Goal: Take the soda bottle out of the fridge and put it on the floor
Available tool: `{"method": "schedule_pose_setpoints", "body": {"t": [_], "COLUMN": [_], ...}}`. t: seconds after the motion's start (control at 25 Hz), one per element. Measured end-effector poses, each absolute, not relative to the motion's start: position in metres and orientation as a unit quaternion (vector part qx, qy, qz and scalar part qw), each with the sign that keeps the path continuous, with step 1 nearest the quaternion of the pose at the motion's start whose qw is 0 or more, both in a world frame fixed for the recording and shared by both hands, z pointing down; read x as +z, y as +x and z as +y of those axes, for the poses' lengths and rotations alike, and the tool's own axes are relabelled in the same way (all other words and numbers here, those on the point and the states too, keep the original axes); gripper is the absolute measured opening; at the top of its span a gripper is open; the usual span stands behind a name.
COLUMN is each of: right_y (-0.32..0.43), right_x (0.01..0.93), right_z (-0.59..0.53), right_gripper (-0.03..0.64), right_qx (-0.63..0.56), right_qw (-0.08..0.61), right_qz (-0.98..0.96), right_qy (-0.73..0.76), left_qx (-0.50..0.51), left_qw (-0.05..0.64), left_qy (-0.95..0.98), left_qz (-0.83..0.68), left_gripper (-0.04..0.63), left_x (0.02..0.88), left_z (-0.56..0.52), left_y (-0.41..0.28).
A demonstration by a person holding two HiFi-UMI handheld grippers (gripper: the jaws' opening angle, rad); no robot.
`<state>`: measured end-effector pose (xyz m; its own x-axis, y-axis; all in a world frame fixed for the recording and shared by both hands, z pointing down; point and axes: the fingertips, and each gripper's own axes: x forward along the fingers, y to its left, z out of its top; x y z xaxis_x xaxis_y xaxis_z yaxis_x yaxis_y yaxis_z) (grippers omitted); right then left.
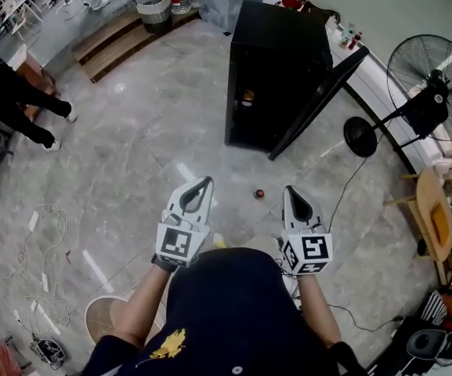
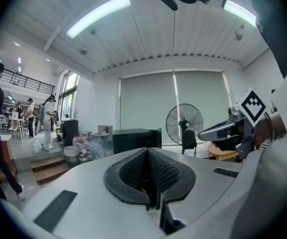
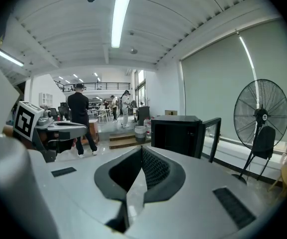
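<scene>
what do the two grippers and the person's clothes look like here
The left gripper and right gripper are alike: pale grey plastic shells tapering to a point, with black ribbed pads set in a dark teardrop-shaped hollow. Each carries a cube with black and white square markers. The person wears a dark navy short-sleeved top with a yellow print.

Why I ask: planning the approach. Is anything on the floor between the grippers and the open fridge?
Only a small red object on the floor, just ahead between the left gripper and right gripper. Beyond it, bare floor leads to the fridge.
</scene>
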<state>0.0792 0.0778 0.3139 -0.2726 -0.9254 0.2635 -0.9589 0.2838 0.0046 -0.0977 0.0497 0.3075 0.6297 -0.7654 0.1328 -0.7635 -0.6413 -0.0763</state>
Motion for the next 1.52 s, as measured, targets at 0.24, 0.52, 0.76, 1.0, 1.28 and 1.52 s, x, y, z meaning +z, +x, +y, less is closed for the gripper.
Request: {"method": "schedule_pose_setpoints", "body": {"t": [0.24,0.52,0.76,1.0,1.28,1.52], "right_y": [0.084,0.084,0.084,0.089,0.097,0.072], "right_x": [0.317,0.312,0.315,0.312,0.312,0.326], "right_z": [0.083,0.083,0.086,0.092,0.084,0.076], "right_gripper": [-0.003,-0.003,-0.003,-0.003,-0.003,-0.003], "right_qx": [0.083,0.075,0.074,0.072,0.064,0.069], "right_qw": [0.110,0.110,0.115,0.117,0.122,0.131], "right_qz": [-0.792,-0.795,-0.792,-0.786,-0.788,-0.802], "right_qy": [0.595,0.592,0.595,0.603,0.600,0.579], "left_qx": [-0.072,-0.070,-0.070,-0.067,-0.075,-0.072], "left_qw": [0.003,0.005,0.007,-0.042,-0.033,-0.020], "left_qy": [-0.903,-0.900,-0.901,-0.909,-0.907,-0.903], "left_qz": [0.424,0.430,0.428,0.409,0.413,0.423], "left_gripper": [0.017,0.017,0.017,0.017,0.017,0.017], "left_x": [0.308,0.306,0.308,0.318,0.322,0.322], "left_z": [0.051,0.054,0.060,0.078,0.079,0.079], "left_y": [-0.094,-0.092,-0.095,-0.100,-0.095,-0.108]}}
